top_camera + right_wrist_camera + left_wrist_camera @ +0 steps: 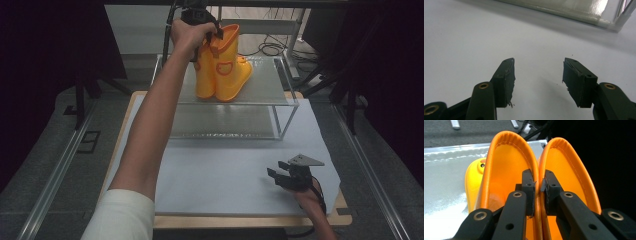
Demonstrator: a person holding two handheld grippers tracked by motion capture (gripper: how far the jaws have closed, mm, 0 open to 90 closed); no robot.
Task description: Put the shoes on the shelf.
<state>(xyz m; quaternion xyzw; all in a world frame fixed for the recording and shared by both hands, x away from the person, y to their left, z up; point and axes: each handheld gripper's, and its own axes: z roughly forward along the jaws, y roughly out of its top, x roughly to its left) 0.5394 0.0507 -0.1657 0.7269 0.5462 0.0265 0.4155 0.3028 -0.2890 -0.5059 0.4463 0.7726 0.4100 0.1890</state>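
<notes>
Boots (222, 65), yellow pair, stand upright on the top shelf of the rack (280, 100) at the table's far edge, toes toward the shelf's right end. My left gripper (212, 31) is on their tops from above; my right gripper (286, 176) rests near the table's front right corner, bare cloth (225, 175) between.

Left gripper view: jaws clenched across the two touching boot cuffs (539, 182), one jaw inside each boot. Shelf surface open to the left.

Right gripper view: jaws spread, nothing between them, over cloth; rack's lower edge (574, 15) ahead.
</notes>
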